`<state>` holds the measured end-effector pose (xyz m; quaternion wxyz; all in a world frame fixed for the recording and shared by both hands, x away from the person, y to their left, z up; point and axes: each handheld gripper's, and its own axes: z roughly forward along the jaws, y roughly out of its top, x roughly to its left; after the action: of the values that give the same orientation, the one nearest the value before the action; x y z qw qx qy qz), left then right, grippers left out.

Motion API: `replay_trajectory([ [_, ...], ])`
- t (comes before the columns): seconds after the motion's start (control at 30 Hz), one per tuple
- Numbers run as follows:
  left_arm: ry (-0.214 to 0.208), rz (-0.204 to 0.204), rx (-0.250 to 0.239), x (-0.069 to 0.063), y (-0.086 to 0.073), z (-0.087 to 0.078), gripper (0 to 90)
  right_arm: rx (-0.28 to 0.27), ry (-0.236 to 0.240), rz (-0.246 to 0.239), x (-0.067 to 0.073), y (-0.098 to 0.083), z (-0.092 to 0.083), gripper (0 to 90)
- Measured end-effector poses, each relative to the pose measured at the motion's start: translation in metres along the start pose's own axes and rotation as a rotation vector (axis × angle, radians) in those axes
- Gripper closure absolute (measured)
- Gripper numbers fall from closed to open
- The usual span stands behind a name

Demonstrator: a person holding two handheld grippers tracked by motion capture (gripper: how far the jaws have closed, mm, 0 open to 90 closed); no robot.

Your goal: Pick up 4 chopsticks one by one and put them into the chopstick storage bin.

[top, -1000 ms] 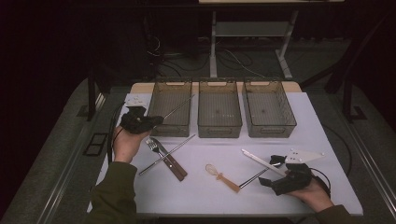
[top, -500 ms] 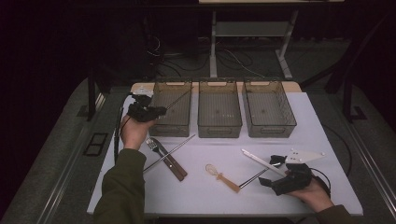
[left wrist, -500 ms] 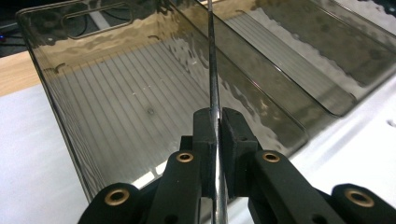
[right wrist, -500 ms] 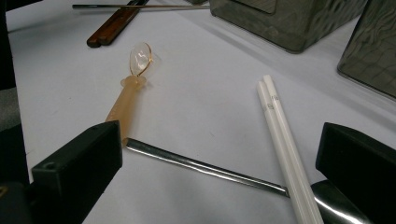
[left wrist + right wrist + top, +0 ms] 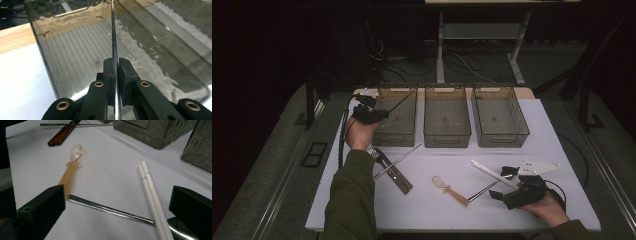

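Shiny metal stick (image 5: 114, 37) sits pinched tight in the left gripper (image 5: 116, 72) jaws, held over the left bin (image 5: 396, 116). The right gripper (image 5: 517, 192) rests on the desk (image 5: 432, 210), jaws wide open and holding nothing.

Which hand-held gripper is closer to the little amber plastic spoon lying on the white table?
The right hand-held gripper: the amber plastic spoon lies just off its open jaws. The left hand-held gripper is far off at the leftmost smoky plastic bin, clamping a thin metal rod.

metal rod (image 5: 114, 37) between fingers (image 5: 109, 75), over bin (image 5: 75, 50)
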<state>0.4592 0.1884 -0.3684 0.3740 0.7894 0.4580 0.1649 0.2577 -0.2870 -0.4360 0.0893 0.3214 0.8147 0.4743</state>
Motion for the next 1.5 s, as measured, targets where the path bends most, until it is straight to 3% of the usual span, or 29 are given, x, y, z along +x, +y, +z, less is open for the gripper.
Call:
replay_trajectory([
  [0.4,0.004,-0.043,0.04,0.003,0.009,0.012,83.9,-0.001,0.003,-0.001,0.0,0.0,-0.001,0.5],
  [0.53,0.006,-0.038,0.075,0.001,0.006,0.019,83.9,-0.007,0.003,0.002,0.001,0.0,-0.001,0.4],
  [0.83,0.007,-0.021,0.093,-0.005,0.005,0.029,83.2,-0.008,0.004,0.001,0.001,0.0,-0.001,0.5],
  [0.93,0.023,-0.005,0.072,-0.007,0.006,0.028,71.2,-0.009,0.005,-0.001,0.001,0.0,-0.001,0.4],
  [1.2,0.02,0.007,0.034,-0.007,0.008,0.023,58.0,-0.006,0.004,0.0,0.001,0.001,-0.001,0.5],
  [1.5,-0.064,0.008,0.0,-0.01,0.009,0.015,41.6,-0.004,0.002,0.0,0.001,0.0,-0.001,0.4],
])
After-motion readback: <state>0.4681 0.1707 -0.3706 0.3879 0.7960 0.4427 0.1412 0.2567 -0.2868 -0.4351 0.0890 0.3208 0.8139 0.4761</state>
